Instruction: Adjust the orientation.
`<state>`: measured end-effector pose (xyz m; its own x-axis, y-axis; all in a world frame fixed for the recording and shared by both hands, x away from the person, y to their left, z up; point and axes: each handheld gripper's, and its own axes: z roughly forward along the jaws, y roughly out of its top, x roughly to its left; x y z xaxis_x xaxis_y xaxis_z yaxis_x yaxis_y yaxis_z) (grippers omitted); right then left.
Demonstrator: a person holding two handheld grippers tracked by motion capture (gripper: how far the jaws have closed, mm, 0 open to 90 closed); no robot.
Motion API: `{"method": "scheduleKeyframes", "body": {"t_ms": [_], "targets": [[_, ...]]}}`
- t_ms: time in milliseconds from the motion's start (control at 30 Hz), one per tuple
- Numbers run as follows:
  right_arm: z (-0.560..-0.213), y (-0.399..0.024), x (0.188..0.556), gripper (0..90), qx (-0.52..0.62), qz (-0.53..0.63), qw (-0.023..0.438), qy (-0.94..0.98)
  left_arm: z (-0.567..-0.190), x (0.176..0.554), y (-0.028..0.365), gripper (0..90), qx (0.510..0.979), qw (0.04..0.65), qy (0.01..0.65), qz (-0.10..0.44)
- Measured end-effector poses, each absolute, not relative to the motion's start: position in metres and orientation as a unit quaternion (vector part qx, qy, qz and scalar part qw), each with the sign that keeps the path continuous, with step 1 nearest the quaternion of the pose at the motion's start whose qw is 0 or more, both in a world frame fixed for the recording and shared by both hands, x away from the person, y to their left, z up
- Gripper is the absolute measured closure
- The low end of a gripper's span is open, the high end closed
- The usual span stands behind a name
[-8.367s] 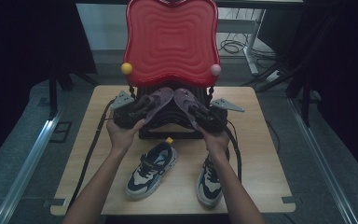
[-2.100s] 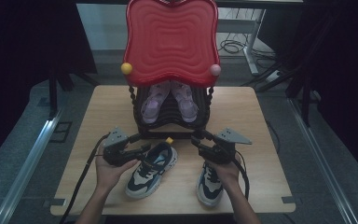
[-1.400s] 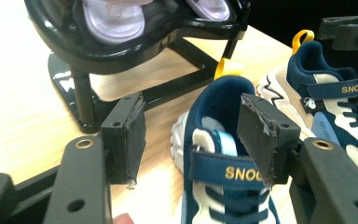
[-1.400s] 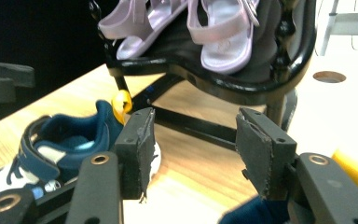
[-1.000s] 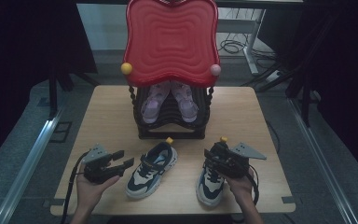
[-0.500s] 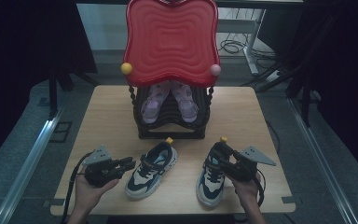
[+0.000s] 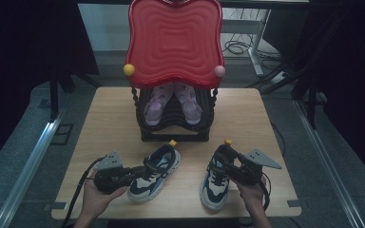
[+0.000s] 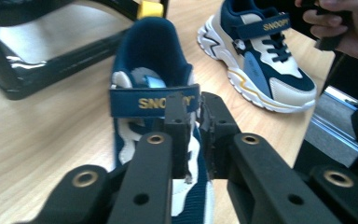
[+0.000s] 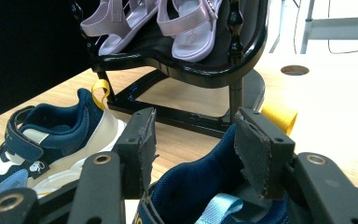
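Both hands now low at the tabletop's (image 7: 247, 114) near edge. Left tool (image 8: 193, 121), jaws just closing, pinches left sneaker's (image 7: 154, 172) strap. Right tool (image 9: 196, 140), spread, straddles right sneaker's (image 7: 216, 178) heel collar. Both sneakers point toward the person, heels toward rack (image 7: 176, 130).

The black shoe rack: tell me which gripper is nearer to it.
Right. The right gripper sits at the collar of the right sneaker, just short of the black shoe rack. The left gripper grips the left sneaker farther back toward the table edge.
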<state>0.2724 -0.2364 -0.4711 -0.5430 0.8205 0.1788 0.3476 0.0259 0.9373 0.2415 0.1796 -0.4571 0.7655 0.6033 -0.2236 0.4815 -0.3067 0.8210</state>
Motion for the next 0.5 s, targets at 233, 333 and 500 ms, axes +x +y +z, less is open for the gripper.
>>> {"method": "scheduleKeyframes", "body": {"t_ms": [233, 333, 500], "targets": [[-0.471, -0.238, 0.273, 48.1, 0.431, 0.554, 0.217, 0.679, -0.464, 0.240, 0.167, 87.2, 0.819, 0.474, 0.322, 0.046], [-0.471, -0.238, 0.274, 47.9, 0.429, 0.554, 0.216, 0.680, -0.467, 0.240, 0.162, 87.4, 0.823, 0.470, 0.318, 0.040], [-0.471, -0.238, 0.274, 47.8, 0.429, 0.553, 0.216, 0.680, -0.469, 0.238, 0.156, 87.2, 0.829, 0.465, 0.310, 0.033]]}}
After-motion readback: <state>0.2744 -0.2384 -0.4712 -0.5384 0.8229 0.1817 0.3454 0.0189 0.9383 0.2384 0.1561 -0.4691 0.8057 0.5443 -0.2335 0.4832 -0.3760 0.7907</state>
